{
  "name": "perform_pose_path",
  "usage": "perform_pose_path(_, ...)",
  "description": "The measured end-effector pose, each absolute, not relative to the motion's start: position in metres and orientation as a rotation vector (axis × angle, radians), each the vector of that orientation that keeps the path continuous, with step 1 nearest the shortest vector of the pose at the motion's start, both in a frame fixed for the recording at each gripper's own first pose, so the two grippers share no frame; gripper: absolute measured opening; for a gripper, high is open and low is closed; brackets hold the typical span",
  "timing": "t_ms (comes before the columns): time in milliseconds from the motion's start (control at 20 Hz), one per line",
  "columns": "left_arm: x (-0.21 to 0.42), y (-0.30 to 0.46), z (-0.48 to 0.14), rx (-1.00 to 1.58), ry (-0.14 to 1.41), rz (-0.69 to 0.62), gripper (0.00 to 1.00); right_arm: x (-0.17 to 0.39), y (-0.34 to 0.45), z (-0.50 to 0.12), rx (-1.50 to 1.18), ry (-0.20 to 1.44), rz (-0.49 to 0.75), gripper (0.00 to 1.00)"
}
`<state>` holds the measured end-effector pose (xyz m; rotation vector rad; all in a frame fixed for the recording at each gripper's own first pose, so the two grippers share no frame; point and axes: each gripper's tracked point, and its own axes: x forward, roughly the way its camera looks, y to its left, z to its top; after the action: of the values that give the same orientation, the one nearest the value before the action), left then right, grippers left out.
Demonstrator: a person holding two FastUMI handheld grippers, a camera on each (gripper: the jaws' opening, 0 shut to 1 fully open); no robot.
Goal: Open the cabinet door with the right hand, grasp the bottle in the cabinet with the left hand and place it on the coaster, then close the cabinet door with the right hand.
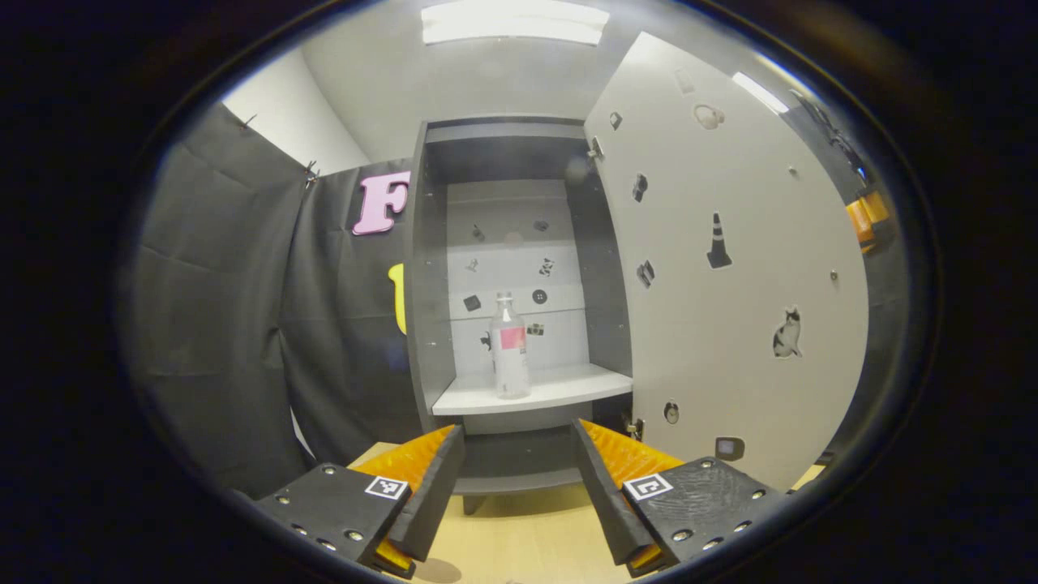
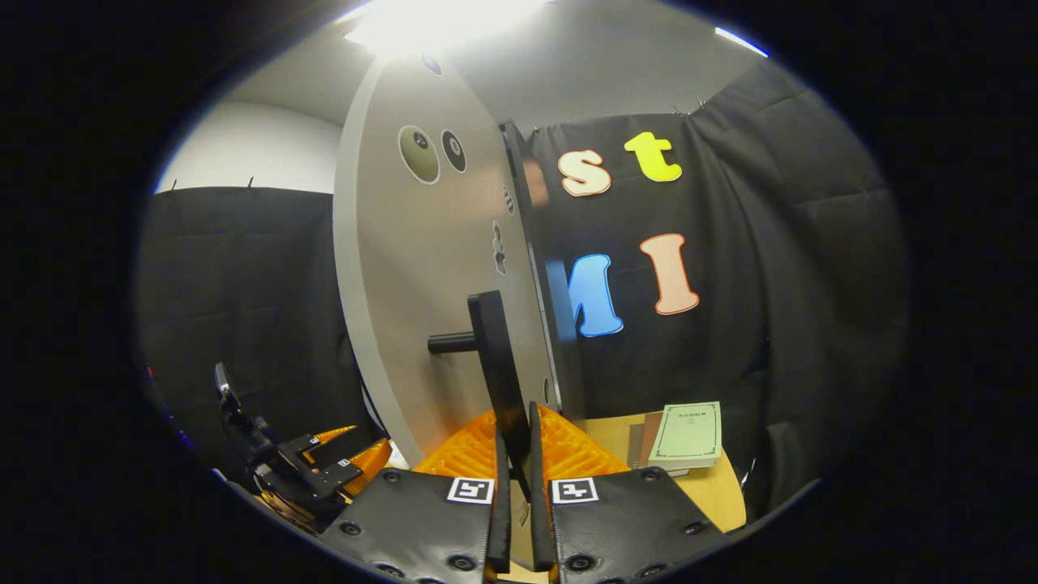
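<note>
Cabinet [image 1: 519, 243]: stands open on the wooden table [image 1: 527, 535], dark side walls, pale back panel with small stickers, black cloth wall just beside its left edge.
Cabinet door [image 1: 730, 268]: swung wide to the right in the left gripper view, its inner face dotted with stickers; the opening between the left wall and the hinged edge is unobstructed.
Shelf [image 1: 559, 388]: pale board across the cabinet, front edge bare on both sides of the bottle.
Bottle [image 1: 509, 347]: clear, pink label, upright on the shelf slightly left of centre, apart from both side walls and near the front edge.
Door handle [image 2: 496, 365]: dark bar standing off the door's outer face on a short post.
Right gripper [image 2: 514, 454]: fingers clenched on the lower end of the door handle.
Left gripper [image 1: 519, 462]: fingers spread wide, holding nothing, low before the cabinet and short of the shelf, the bottle framed above the gap.
Books [image 2: 685, 436]: stacked on the table beyond the door's edge, by the cloth wall.
</note>
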<state>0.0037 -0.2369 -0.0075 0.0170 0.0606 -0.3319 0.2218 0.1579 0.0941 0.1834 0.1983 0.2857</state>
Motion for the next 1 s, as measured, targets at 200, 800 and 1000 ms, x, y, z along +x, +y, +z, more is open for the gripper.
perform_pose_path(200, 0.005, -0.246, -0.008, 0.011, 0.061, -0.314, 0.79, 0.209, 0.153, 0.092, 0.162, 0.217, 0.337, 0.12)
perform_pose_path(800, 0.048, -0.270, 0.032, -0.017, 0.046, -0.333, 0.79, 0.205, 0.023, 0.065, 0.061, 0.183, 0.014, 0.98)
perform_pose_path(1000, 0.089, -0.272, 0.049, -0.063, 0.061, -0.385, 0.79, 0.208, 0.015, 0.049, 0.034, 0.202, -0.057, 0.98)
